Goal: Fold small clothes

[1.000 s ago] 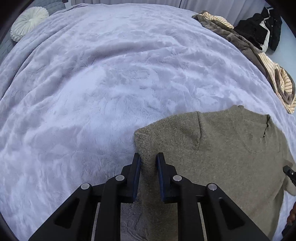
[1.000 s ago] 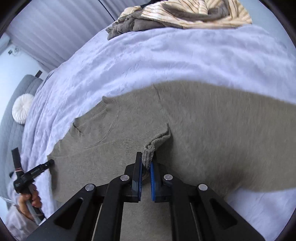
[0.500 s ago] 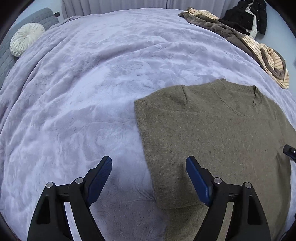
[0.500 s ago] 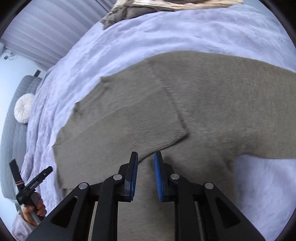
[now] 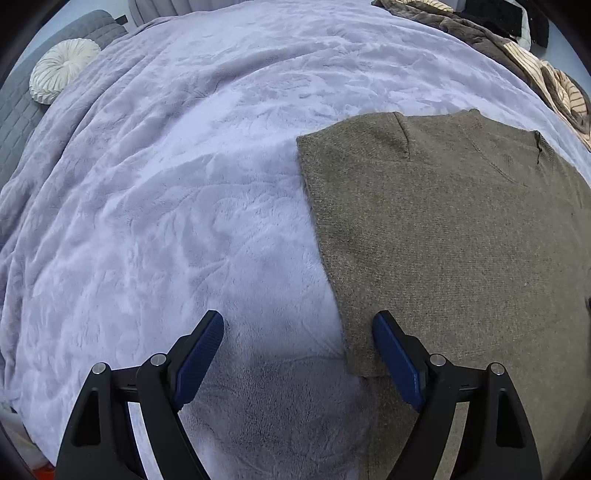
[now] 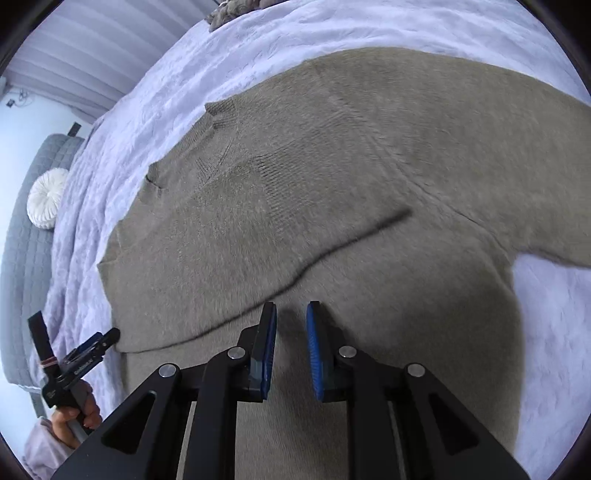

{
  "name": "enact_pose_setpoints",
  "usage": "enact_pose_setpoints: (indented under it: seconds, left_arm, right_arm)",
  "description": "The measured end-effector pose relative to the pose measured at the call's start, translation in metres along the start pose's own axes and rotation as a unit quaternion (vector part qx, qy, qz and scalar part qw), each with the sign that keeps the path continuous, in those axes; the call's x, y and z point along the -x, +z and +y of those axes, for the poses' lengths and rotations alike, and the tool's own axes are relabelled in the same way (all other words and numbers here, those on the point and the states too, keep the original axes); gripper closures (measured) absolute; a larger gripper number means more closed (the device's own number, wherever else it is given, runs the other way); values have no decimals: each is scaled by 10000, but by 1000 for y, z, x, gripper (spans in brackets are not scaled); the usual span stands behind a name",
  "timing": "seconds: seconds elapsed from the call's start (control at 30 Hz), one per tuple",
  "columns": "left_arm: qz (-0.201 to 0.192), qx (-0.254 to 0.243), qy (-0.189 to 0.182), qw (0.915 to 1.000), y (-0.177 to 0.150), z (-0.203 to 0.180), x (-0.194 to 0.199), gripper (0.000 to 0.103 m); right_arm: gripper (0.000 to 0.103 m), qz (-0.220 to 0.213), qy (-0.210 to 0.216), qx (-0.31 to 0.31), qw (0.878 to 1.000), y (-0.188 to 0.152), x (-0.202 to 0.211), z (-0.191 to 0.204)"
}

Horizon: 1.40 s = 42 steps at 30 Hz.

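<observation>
An olive knitted sweater [image 5: 443, 240] lies flat on the lilac plush blanket [image 5: 184, 184], neck towards the far side. One sleeve [image 6: 258, 229] is folded across its body, cuff near the neck. My left gripper [image 5: 298, 325] is wide open above the blanket, and the sweater's folded left edge sits just inside its right finger [image 5: 391, 347], untouched. In the right wrist view that left gripper [image 6: 92, 347] shows at the lower left, held by a hand [image 6: 74, 417]. My right gripper [image 6: 291, 308] hovers over the sweater's body below the folded sleeve, slightly open with nothing between its pads.
A round white cushion [image 5: 62, 70] rests on a grey quilted headboard [image 5: 22, 122] at the far left. A heap of brown and striped clothes [image 5: 535, 70] and a black garment [image 5: 498, 14] lie at the bed's far right. Pleated curtains [image 6: 74, 55] hang behind.
Both grippers have let go of the sweater. The left one opened wide and drew back towards me. The right one released the cuff, and the sleeve now lies flat across the body.
</observation>
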<state>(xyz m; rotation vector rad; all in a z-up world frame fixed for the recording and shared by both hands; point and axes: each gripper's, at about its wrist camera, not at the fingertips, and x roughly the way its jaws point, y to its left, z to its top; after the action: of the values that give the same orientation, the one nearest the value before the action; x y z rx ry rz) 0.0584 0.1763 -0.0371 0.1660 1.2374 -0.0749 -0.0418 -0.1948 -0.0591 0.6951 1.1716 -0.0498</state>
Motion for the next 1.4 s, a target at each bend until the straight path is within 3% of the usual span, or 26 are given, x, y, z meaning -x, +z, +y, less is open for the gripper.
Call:
enact_pose_setpoints:
  seconds: [0.1,0.17,0.2,0.37,0.5,0.63,0.8,0.9,1.0,1.03,1.13,1.3,1.4]
  left_arm:
    - [13,-13,-132,9999,-1,-14,13,19]
    - [28,-62,-239,9997,-2,-28,20,19]
    - [37,-119,-310,9994,-3,-39,25,19]
    - [74,-496,-632,9967,-4,-100,38,19]
    - [116,-643,-882,9940,-4,-152,43,19]
    - [155,-814,-1073,9908,-4,-195,46,19]
    - [194,-1047,-1151,9876,-7,-234,46,19]
    - [221,-1032,-1175,9874,-7,-245,46,19]
    - [220,-1002,-1147,9881,-6,-253,45,19]
    - [209,-987,-1127,9885,-5,-254,46,19]
    - [174,-908,-1059,9901,-4,-252,47,19]
    - [118,-596,-961,9935,0,-230,48,19]
    - [43,-397,-882,9953,0,-208,48,19]
  right_arm:
    - [79,-68,127,-319,9994,-5,15,-14]
    - [62,-111,182,-536,9983,-9,25,-27]
    - [59,-158,215,-637,9976,-11,30,-33]
    - [59,-402,258,-1212,9915,-17,58,-75]
    - [59,-822,161,-1861,9789,-19,89,-130]
    - [59,-1438,-3,-2659,9532,-23,125,-195]
    - [59,-2201,-115,-3525,9095,-34,164,-262]
    - [59,-2469,-36,-3771,8926,-32,176,-288]
    - [59,-2556,131,-3893,8849,-18,178,-303]
    - [59,-2515,204,-3887,8861,-14,179,-304]
    - [92,-2380,428,-3649,8991,7,179,-290]
    - [94,-2316,657,-2271,9436,53,178,-213]
    - [94,-2121,891,-1155,9663,80,166,-143]
